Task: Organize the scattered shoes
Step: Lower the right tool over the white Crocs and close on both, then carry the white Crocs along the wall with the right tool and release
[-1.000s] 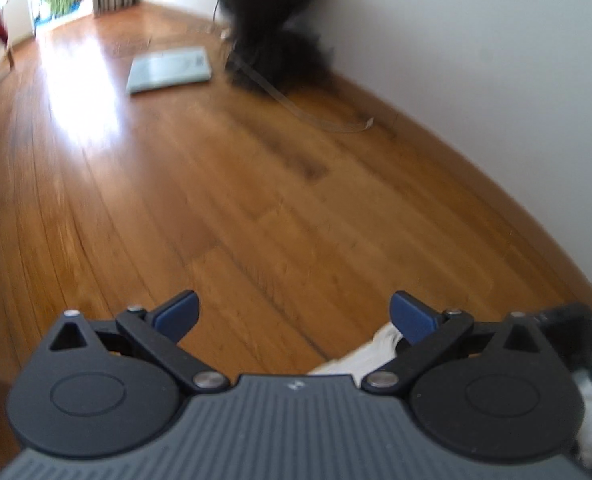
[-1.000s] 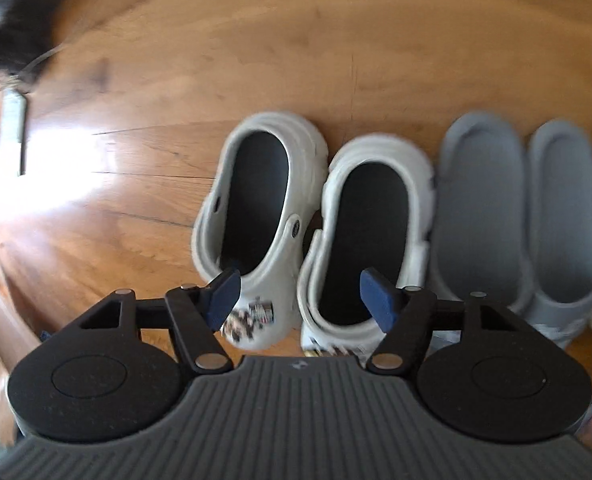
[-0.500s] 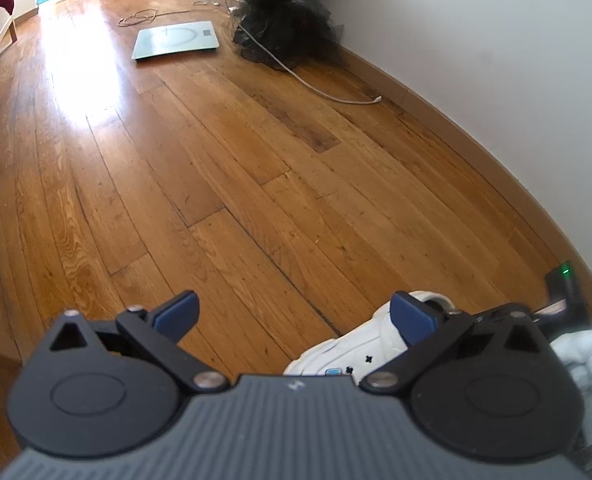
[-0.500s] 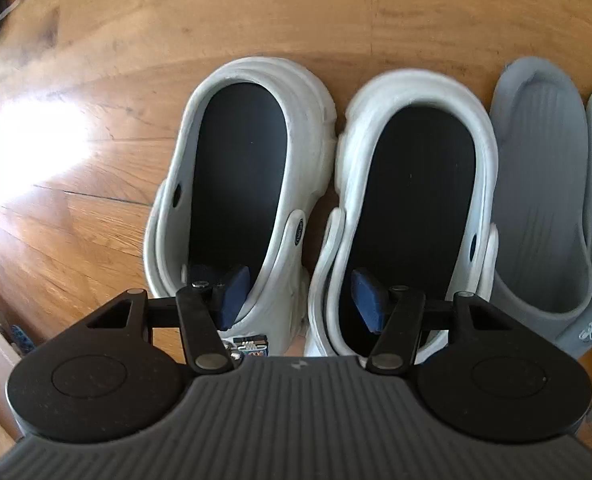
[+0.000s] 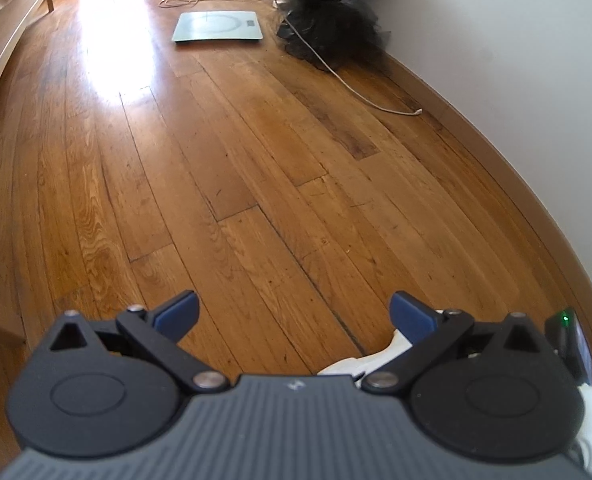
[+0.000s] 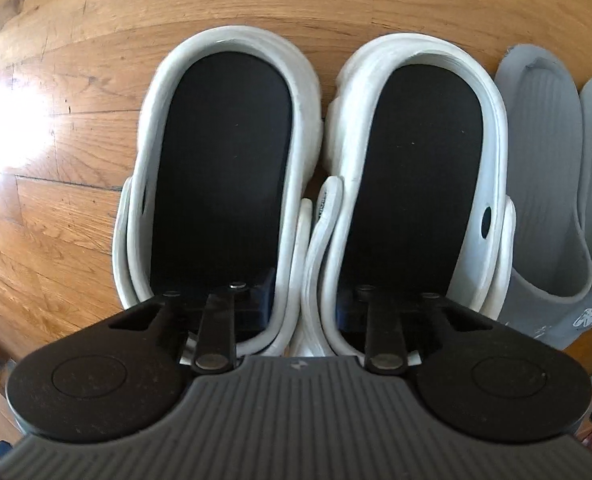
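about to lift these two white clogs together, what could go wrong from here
1. The right tool has just closed with one finger inside each white clog, pinching only the two inner walls and folded straps; that soft rim could slip, and either clog might drop or swing.
2. The grey slides sit right beside the right-hand clog, so a tilted lift could knock them out of line.
3. The left tool hangs open, holding nothing, so it gives no support.

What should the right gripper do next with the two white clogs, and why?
Probably lift gently. The right gripper has just closed, one finger inside each white clog, pinching their touching inner walls together. They already stand beside the grey slippers, so a small test lift would show whether both are held.
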The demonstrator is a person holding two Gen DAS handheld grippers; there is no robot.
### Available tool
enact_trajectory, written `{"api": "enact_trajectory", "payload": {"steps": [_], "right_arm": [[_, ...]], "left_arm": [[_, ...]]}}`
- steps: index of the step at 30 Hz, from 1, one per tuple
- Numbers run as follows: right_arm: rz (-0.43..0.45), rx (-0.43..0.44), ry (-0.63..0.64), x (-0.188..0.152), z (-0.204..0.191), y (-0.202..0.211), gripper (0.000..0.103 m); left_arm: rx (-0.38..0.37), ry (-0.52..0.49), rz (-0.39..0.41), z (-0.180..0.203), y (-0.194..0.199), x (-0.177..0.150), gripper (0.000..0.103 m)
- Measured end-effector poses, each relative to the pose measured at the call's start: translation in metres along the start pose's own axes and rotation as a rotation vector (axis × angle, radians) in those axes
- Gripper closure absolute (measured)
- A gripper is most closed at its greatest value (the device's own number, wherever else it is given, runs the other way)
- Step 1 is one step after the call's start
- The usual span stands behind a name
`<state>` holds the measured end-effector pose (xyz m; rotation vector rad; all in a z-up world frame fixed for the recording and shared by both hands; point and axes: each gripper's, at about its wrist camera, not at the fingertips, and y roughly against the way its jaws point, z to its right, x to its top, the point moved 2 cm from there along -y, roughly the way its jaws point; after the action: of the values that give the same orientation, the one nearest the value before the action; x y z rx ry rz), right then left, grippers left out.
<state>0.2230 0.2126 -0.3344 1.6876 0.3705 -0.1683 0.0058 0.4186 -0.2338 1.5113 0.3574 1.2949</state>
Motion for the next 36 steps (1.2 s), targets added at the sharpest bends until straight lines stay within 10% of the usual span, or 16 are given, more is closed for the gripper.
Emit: {"api": "enact_trajectory", "payload": {"steps": [36], "right_arm": [[0.299,0.002,-0.111,0.214,0.018,0.140,0.079]], "left_arm": [[0.031,-0.149,-0.096,0.023,-0.042,-0.004,0.000]]}}
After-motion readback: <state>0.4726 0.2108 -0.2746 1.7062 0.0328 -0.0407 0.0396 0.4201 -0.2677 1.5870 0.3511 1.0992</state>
